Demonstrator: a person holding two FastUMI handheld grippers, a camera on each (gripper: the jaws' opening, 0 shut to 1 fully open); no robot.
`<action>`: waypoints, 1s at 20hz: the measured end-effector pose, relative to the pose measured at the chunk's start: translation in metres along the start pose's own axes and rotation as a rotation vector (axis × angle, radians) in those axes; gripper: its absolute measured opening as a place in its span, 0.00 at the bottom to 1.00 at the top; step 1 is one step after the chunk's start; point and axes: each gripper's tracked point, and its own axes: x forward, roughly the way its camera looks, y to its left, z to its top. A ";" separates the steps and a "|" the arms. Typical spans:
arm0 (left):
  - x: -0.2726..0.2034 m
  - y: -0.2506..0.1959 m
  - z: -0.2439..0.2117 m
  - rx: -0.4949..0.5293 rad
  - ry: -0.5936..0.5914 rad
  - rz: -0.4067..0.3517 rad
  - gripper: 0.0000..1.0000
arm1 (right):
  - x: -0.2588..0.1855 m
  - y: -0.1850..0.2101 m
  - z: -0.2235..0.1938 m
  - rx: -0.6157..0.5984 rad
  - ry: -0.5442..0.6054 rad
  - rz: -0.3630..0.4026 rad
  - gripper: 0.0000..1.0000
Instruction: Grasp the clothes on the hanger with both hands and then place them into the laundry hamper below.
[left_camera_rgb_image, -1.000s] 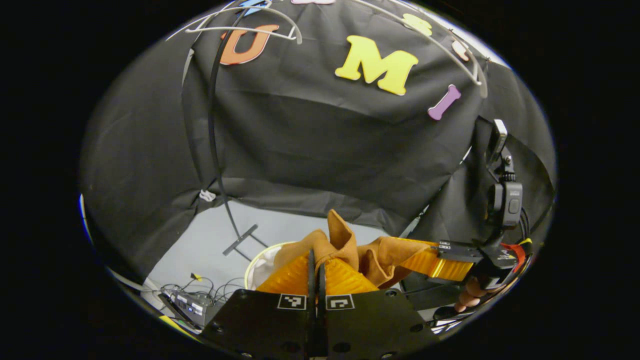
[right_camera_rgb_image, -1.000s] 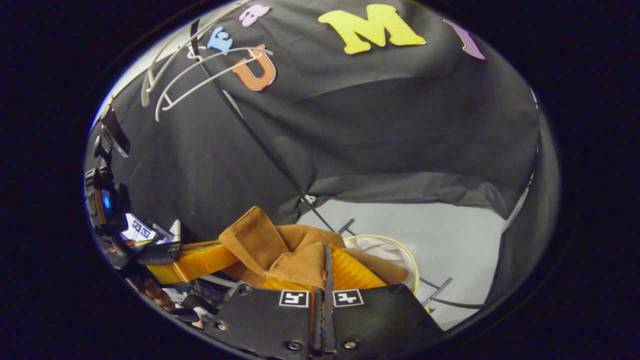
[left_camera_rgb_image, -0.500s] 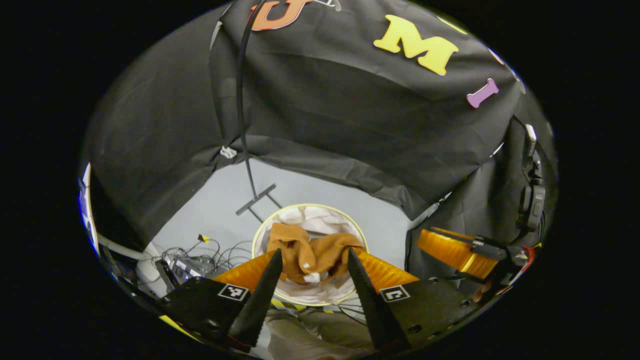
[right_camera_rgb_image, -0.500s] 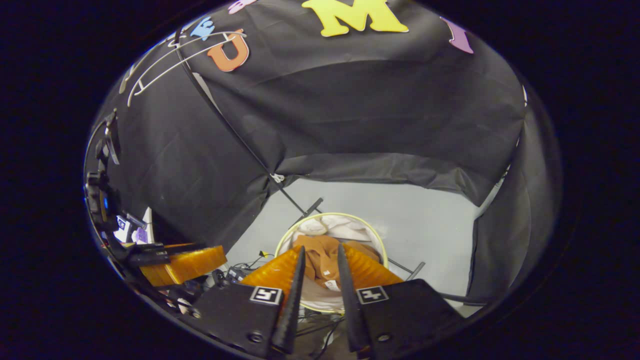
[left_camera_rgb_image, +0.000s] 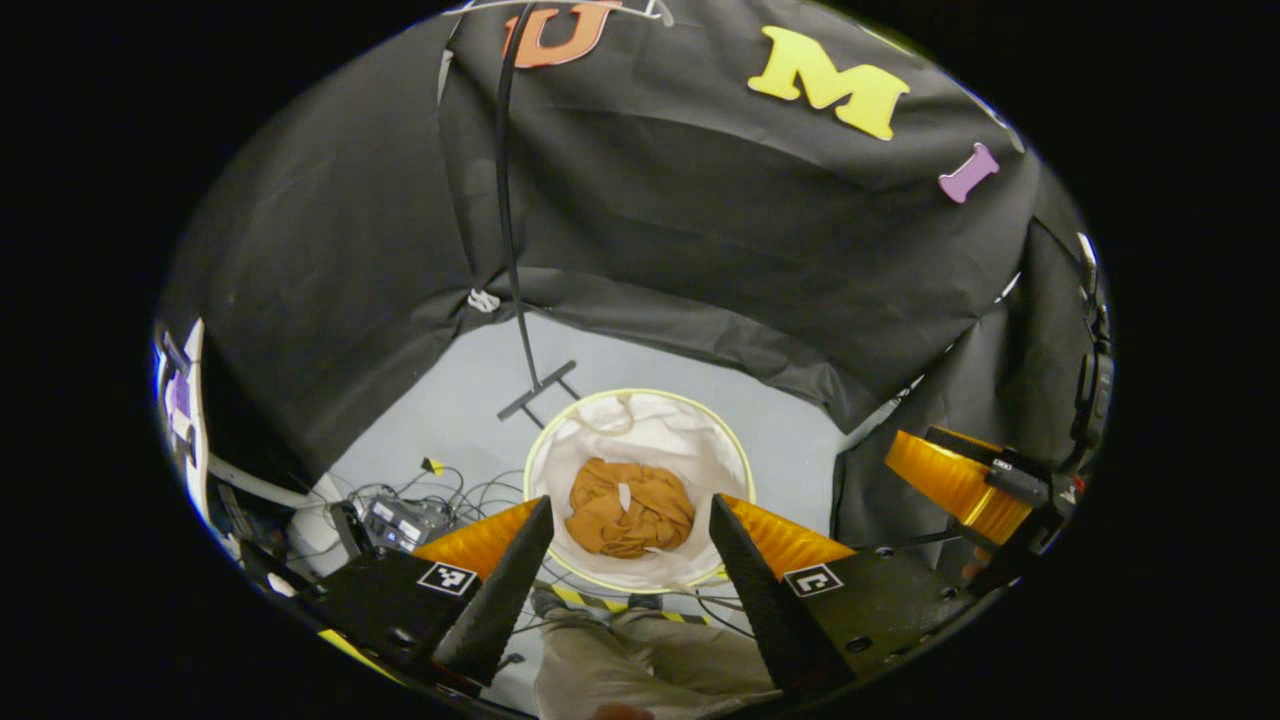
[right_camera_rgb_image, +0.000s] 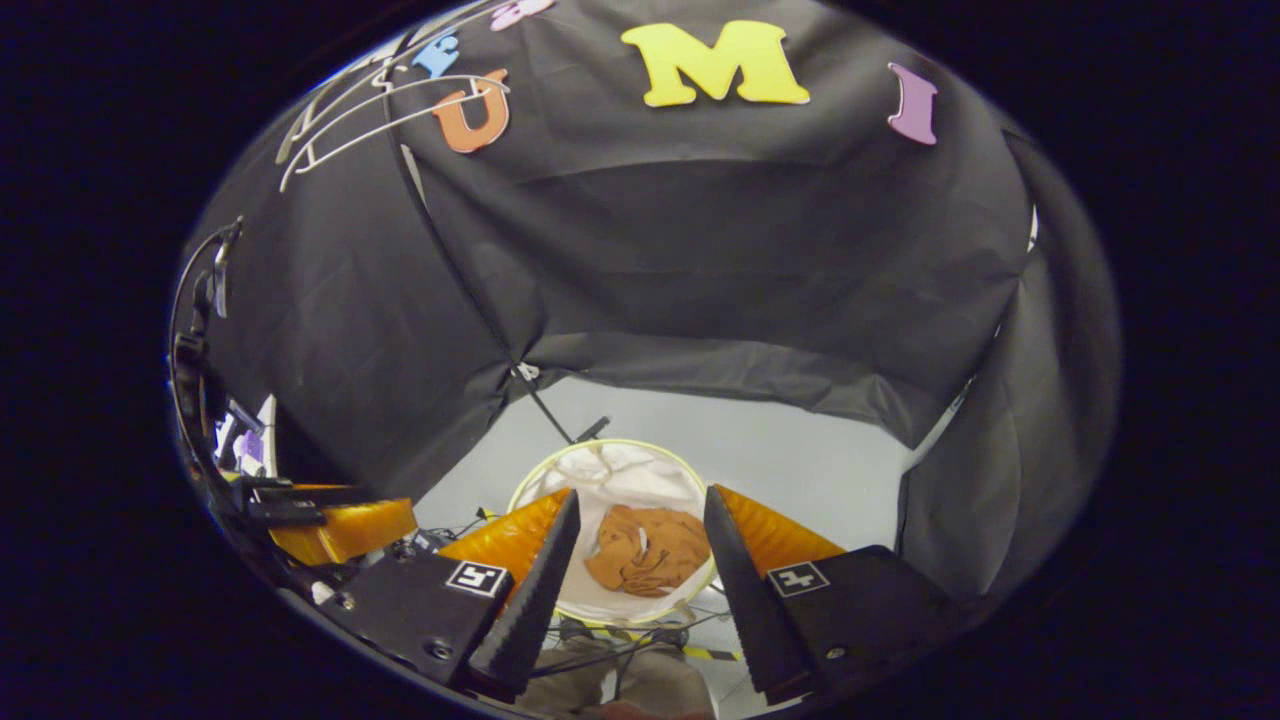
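A crumpled brown garment (left_camera_rgb_image: 629, 507) lies at the bottom of the round white laundry hamper (left_camera_rgb_image: 560, 450) on the floor; the right gripper view shows the same garment (right_camera_rgb_image: 650, 550) inside the hamper (right_camera_rgb_image: 622, 462). My left gripper (left_camera_rgb_image: 630, 520) hangs open high above the hamper, nothing between its fingers. My right gripper (right_camera_rgb_image: 638, 512) is open too, likewise above the hamper and empty. The right gripper also appears at the far right of the left gripper view (left_camera_rgb_image: 960, 480). Bare white hangers (right_camera_rgb_image: 340, 110) hang at the top left on a black stand.
The stand's black pole (left_camera_rgb_image: 508, 220) and its foot (left_camera_rgb_image: 537, 388) rise just behind the hamper. Cables and a small device (left_camera_rgb_image: 400, 515) lie on the grey floor to the left. Trouser legs of a person (left_camera_rgb_image: 640, 660) show below the fingers. Black cloth walls surround the floor.
Both grippers were shut on the brown garment a second ago; they opened and it dropped into the hamper. Since then both have risen and the right one has opened wider.
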 end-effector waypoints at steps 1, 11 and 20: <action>-0.008 -0.002 0.010 0.021 -0.034 0.006 0.96 | -0.008 0.002 0.003 -0.015 -0.019 -0.003 0.80; -0.119 0.010 0.084 0.149 -0.408 -0.053 0.95 | -0.165 0.030 0.085 -0.019 -0.480 -0.122 0.94; -0.236 0.051 0.093 0.188 -0.630 -0.104 1.00 | -0.292 0.070 0.062 -0.061 -0.698 -0.237 0.99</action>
